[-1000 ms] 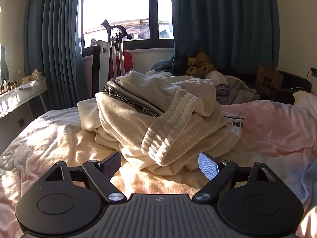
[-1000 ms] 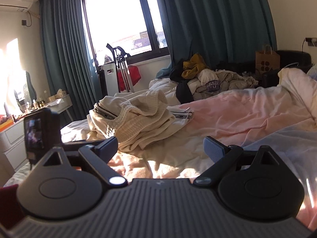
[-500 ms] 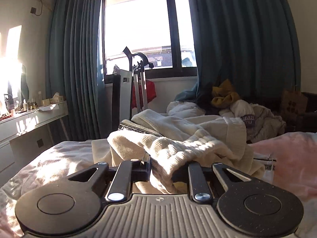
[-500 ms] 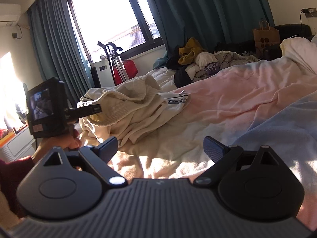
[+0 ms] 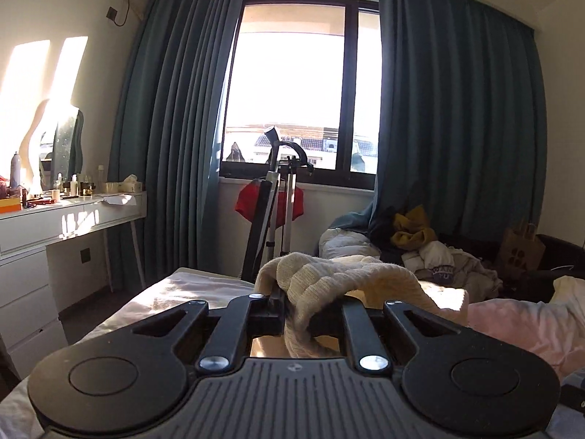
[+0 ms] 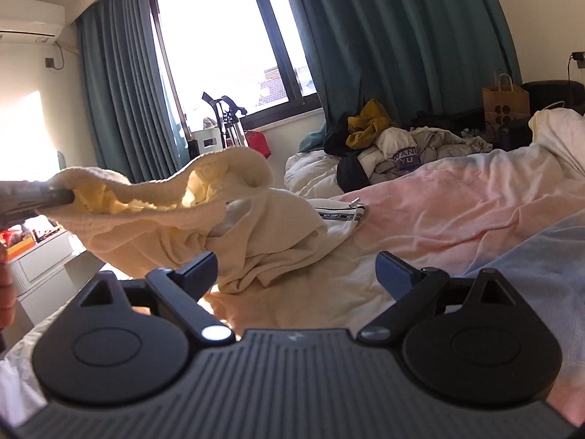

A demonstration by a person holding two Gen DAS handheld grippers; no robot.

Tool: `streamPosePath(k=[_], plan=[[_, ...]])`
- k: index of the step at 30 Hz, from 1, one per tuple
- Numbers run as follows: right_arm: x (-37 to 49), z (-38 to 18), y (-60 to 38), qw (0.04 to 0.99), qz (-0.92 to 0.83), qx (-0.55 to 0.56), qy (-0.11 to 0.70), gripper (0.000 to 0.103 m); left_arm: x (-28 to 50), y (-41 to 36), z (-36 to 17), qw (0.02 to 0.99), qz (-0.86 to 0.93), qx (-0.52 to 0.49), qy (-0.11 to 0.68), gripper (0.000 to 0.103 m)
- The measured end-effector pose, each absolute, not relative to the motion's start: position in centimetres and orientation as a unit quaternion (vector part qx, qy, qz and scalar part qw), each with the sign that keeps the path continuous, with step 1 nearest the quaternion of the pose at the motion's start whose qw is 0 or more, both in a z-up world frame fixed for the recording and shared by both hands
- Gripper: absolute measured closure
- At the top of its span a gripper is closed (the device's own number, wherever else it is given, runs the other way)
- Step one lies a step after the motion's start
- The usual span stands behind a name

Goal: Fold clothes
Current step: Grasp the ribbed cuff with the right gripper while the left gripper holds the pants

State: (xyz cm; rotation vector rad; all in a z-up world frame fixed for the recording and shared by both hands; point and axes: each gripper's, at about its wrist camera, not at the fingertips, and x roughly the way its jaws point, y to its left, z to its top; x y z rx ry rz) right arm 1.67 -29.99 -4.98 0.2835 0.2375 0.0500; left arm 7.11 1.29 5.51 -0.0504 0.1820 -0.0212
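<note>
Two grippers work over the bed [image 6: 420,219]. The left gripper [image 5: 310,309] is clamped on the ribbed hem of a cream garment [image 6: 204,216], holding it raised while the rest trails onto the bed. The right gripper [image 6: 296,274] hangs spread wide, holding nothing. A pile [image 6: 402,146] behind shows "WANG YU"; the garment's striped tape is unreadable.

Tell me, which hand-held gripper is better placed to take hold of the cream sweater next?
Probably the right hand-held gripper. Its jaws are open and empty, facing the cream sweater lying on the bed. The left hand-held gripper is already shut on the ribbed hem, lifting it.
</note>
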Motion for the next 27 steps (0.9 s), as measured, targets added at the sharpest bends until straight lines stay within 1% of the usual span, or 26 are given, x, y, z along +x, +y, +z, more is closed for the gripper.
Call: streamPosePath(k=[3,6,9,12,15,17,18,24,27], plan=[[1.1,-4.2,-28.6,0.984,0.033,0.122,0.124,0.008,4.8,5.9,5.0,0.992,-0.003,-0.045,0.117,0.093],[0.6,-3.7,-26.9,0.981,0.058,0.115,0.147,0.008,3.4,10.4,3.5,0.985,0.018,-0.067,0.155,0.093],[0.0,-3.9,-24.8,0.974,0.095,0.109,0.175,0.008,4.0,14.4,1.7,0.973,0.039,-0.098,0.206,0.093],[-0.4,-4.6,-22.3,0.971,0.114,0.075,0.196,0.008,4.0,18.1,-0.5,0.953,0.052,-0.153,0.256,0.093],[0.0,-5.6,-20.1,0.971,0.118,0.029,0.206,0.009,3.7,19.2,-2.0,0.939,0.068,-0.179,0.287,0.093],[1.0,-6.1,-19.0,0.971,0.115,0.011,0.209,0.019,3.8,19.2,-2.7,0.933,0.078,-0.186,0.300,0.093],[1.8,-6.3,-18.6,0.972,0.109,0.002,0.211,0.028,4.0,18.9,-2.8,0.932,0.081,-0.182,0.302,0.093],[7.0,-8.5,-16.1,0.967,0.091,-0.105,0.212,0.029,5.2,18.2,-2.9,0.934,0.097,-0.176,0.295,0.093],[9.6,-9.6,-15.2,0.965,0.107,-0.112,0.212,0.029,6.0,18.4,-3.7,0.928,0.104,-0.193,0.301,0.093]])
